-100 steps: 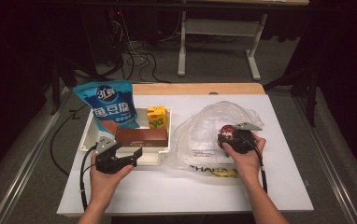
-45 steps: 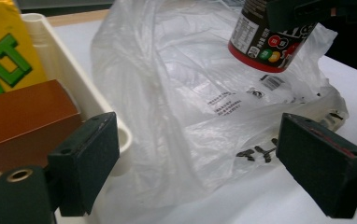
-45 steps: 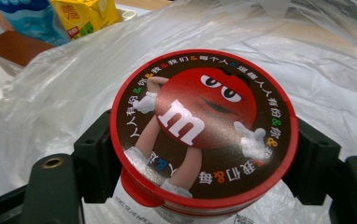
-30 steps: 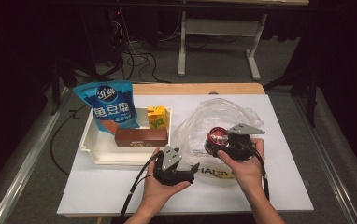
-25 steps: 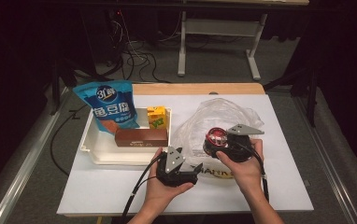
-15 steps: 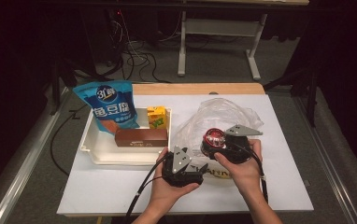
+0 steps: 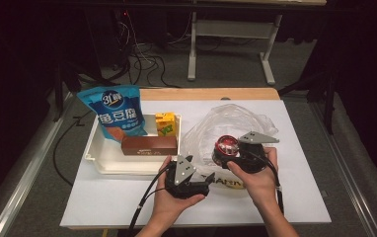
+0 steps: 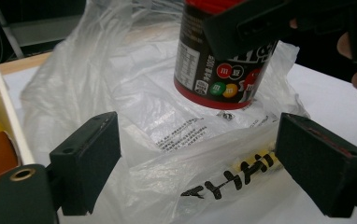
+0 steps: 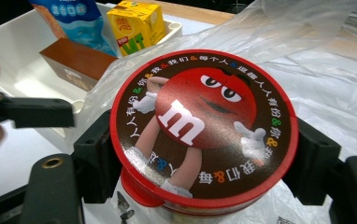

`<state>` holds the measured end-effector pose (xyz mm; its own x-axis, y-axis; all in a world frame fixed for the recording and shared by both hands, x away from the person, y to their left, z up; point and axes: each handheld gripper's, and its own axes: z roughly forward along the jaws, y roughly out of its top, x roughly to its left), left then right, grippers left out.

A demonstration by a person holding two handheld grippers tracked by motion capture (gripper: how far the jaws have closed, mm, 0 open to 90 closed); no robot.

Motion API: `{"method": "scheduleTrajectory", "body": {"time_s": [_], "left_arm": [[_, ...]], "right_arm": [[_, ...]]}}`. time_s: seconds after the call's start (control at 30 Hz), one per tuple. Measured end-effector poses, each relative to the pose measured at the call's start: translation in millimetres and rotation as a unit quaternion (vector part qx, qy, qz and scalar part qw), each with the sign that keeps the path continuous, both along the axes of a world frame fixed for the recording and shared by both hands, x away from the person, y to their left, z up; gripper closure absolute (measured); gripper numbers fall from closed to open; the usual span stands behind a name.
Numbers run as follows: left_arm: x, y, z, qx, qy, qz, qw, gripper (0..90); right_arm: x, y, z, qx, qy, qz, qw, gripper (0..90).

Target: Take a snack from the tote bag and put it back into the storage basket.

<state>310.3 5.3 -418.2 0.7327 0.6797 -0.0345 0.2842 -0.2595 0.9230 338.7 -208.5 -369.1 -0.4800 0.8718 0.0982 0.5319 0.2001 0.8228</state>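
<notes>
Jaws of the right gripper (image 9: pixel 204 154) clamp a round candy tub (image 9: pixel 203 126), its red-rimmed lid printed with a white "m", above the clear plastic bag (image 8: pixel 134 116) on the counter (image 7: pixel 127 197). Left gripper (image 8: pixel 200 163) jaws gape around the bag's edge, near black lettering; its view shows the tub's dark side label.

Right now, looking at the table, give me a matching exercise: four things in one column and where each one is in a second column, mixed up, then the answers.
1. candy tub
2. yellow juice carton
3. plastic bag
4. left gripper

A. open, at the bag's near edge
B. spread on the white table cover
C. between the right gripper's jaws
D. in the white tray

Pairs: 1-C, 2-D, 3-B, 4-A
</notes>
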Motion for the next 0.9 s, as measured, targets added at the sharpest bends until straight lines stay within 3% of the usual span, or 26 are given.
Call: {"method": "scheduleTrajectory", "body": {"time_s": [0.07, 0.1, 0.17, 0.2, 0.23, 0.37, 0.6, 0.7, 0.9], "left_arm": [[1.1, -4.6, -3.3, -0.001, 0.013, 0.000, 0.9999, 15.2], [4.7, -6.8, -4.9, 0.002, 0.004, -0.005, 1.0000, 15.2], [7.9, -10.9, -7.1, -0.001, 0.007, -0.007, 1.0000, 15.2], [7.8, -13.0, -8.0, -0.003, 0.021, -0.004, 0.9998, 15.2], [10.6, -14.6, -8.7, -0.007, 0.016, -0.008, 0.9998, 15.2], [16.5, -20.6, -10.0, -0.008, 0.031, -0.010, 0.9994, 15.3], [20.6, -28.5, -9.1, -0.007, 0.031, -0.021, 0.9993, 16.6], [21.7, -28.8, -8.8, -0.016, 0.027, -0.033, 0.9990, 24.8], [27.6, -29.9, -10.9, -0.018, 0.022, -0.041, 0.9988, 23.1]], "right_arm": [[-0.2, 1.4, 0.4, 0.002, 0.000, 0.005, 1.0000, 25.9], [-0.6, 2.5, 0.5, 0.001, 0.002, 0.004, 1.0000, 25.9], [-1.2, 3.8, 0.6, -0.001, 0.002, 0.009, 1.0000, 25.9], [-1.7, 4.8, 0.7, -0.001, 0.002, 0.010, 0.9999, 25.9], [-2.2, 5.3, 1.0, -0.005, 0.000, 0.013, 0.9999, 25.9], [-4.1, 7.3, 1.1, -0.001, 0.004, 0.017, 0.9998, 25.9], [-4.4, 10.8, 0.0, -0.003, 0.006, 0.028, 0.9996, 25.9], [-5.1, 13.6, -0.8, -0.004, 0.009, 0.031, 0.9995, 25.9], [-5.5, 17.2, -2.1, -0.005, 0.013, 0.039, 0.9991, 25.9]]}}
